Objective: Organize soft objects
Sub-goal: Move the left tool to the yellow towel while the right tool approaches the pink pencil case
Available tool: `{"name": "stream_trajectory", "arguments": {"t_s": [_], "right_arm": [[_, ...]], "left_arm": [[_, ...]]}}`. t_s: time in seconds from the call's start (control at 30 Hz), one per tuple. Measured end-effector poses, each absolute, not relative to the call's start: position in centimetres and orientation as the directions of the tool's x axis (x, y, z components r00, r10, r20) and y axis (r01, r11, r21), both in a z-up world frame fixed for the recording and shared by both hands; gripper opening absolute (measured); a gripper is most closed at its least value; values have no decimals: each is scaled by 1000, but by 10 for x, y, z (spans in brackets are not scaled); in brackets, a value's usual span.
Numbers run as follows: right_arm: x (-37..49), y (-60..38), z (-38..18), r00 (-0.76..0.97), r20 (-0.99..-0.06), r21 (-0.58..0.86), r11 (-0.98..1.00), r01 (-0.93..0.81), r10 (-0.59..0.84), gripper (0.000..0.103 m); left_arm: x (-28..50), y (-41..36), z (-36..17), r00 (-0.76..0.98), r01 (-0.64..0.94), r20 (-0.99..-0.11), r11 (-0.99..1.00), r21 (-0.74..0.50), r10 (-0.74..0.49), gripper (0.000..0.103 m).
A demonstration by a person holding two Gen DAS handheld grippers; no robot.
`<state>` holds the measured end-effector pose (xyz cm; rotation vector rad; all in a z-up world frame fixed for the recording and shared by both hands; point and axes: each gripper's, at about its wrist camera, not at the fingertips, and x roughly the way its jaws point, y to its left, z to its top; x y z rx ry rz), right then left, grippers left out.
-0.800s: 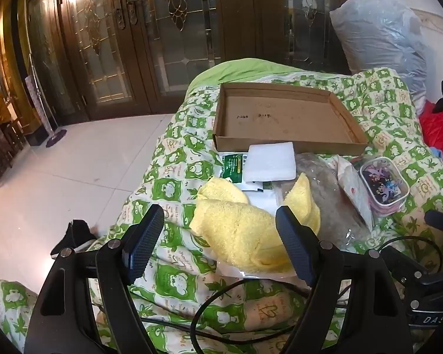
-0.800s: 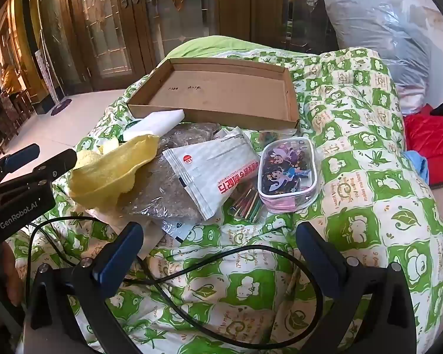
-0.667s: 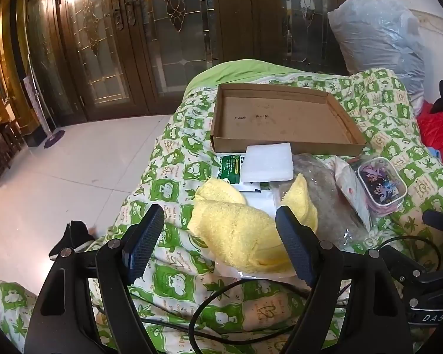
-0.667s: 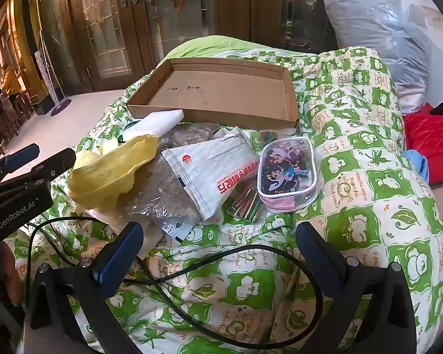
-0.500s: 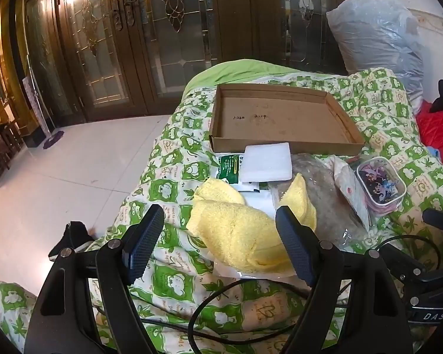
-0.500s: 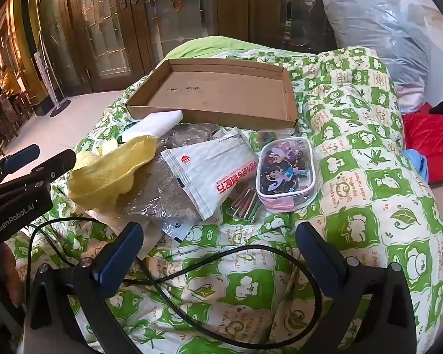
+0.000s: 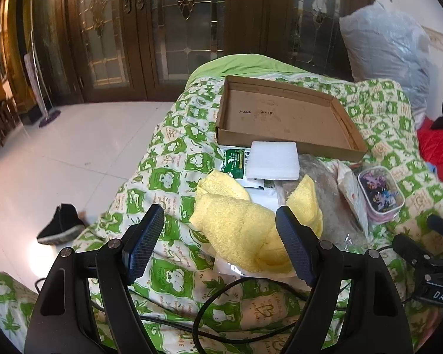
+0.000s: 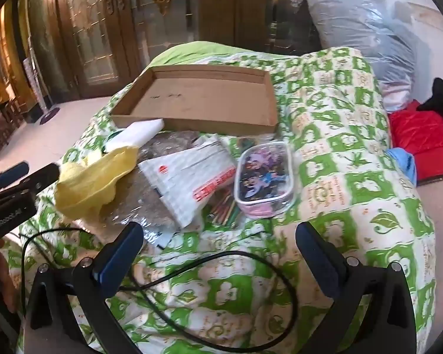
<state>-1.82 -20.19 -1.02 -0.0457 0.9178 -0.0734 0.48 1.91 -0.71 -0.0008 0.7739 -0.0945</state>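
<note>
A crumpled yellow towel (image 7: 245, 221) lies on the green-patterned quilt (image 7: 168, 159), just ahead of my open, empty left gripper (image 7: 218, 244); it also shows in the right wrist view (image 8: 94, 180). A white foam pad (image 7: 273, 160) lies behind it, in front of an empty cardboard tray (image 7: 280, 115). My right gripper (image 8: 218, 256) is open and empty, held short of a white printed bag (image 8: 192, 177) and a clear cartoon pencil case (image 8: 262, 177). The tray (image 8: 198, 100) lies beyond them.
A clear plastic bag with grey contents (image 8: 159, 203) lies under the towel and white bag. Black cables (image 8: 209, 268) loop over the quilt near both grippers. A large plastic sack (image 8: 363, 35) and a red garment (image 8: 422, 135) lie to the right. A black shoe (image 7: 60, 227) lies on the floor at left.
The right gripper has moved slightly forward and left toward the bag and pencil case. The left gripper has barely shifted. Nothing was grasped.
</note>
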Motion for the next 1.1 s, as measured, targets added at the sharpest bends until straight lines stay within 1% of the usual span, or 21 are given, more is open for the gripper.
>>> {"name": "stream_trajectory", "arguments": {"t_s": [0.8,1.1], "right_arm": [[-20,-203,-12,599,-796,-84,996,40,-91,103],[-6,-220,14,616,-782,-95,995,32,-95,103]], "left_arm": [[3,2,-5,695,185,-703,982,-28,-151,79],[-2,-13,-5,684,272,-701,962,-14,-203,79]]}}
